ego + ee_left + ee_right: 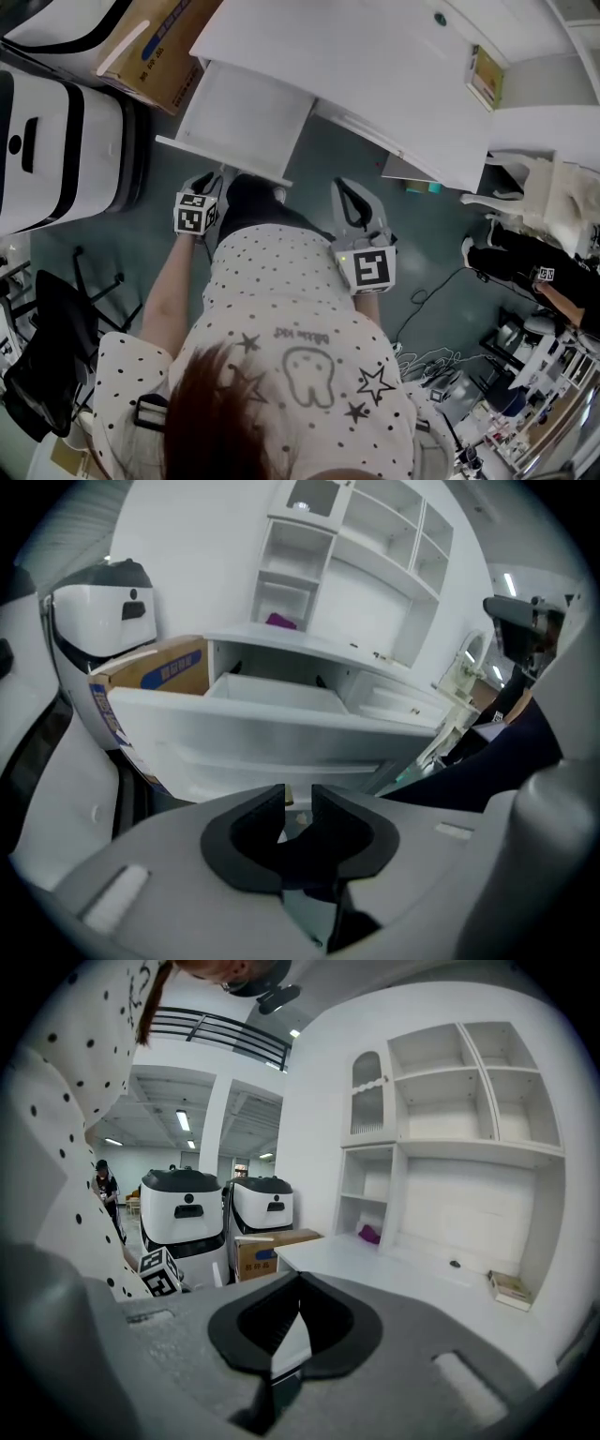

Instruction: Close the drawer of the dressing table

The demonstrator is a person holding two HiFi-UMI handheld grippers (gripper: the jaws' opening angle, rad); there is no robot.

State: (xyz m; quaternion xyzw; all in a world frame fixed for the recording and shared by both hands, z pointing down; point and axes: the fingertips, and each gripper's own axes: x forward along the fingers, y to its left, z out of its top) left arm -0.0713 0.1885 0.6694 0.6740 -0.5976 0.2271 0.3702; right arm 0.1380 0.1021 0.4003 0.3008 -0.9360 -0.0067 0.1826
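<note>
1. Drawer (246, 117) stands pulled well out of the dressing table (394, 66) at the table's left end. Its front panel (272, 738) is on the near side, facing us, and the inside looks bare.
2. Left gripper (212, 178) hangs just on the near side of that panel, pointing down toward it. Its jaws stand slightly apart with nothing between them, so we read it as released and empty. It seems not to touch the drawer.
3. Right gripper (350, 186) is held further right, below the table's closed part, its jaws clenched together on nothing.
4. We judge the step in hand to be bringing the left gripper onto the panel. To do it well, we would set the jaw tips against the panel's middle rather than a corner. We would then push straight toward the far side so the drawer neither skews nor jams.
5. Cardboard box (155, 47) sits just left of the drawer. We would steer clear of it and ease off as the panel meets the table's front.
</note>
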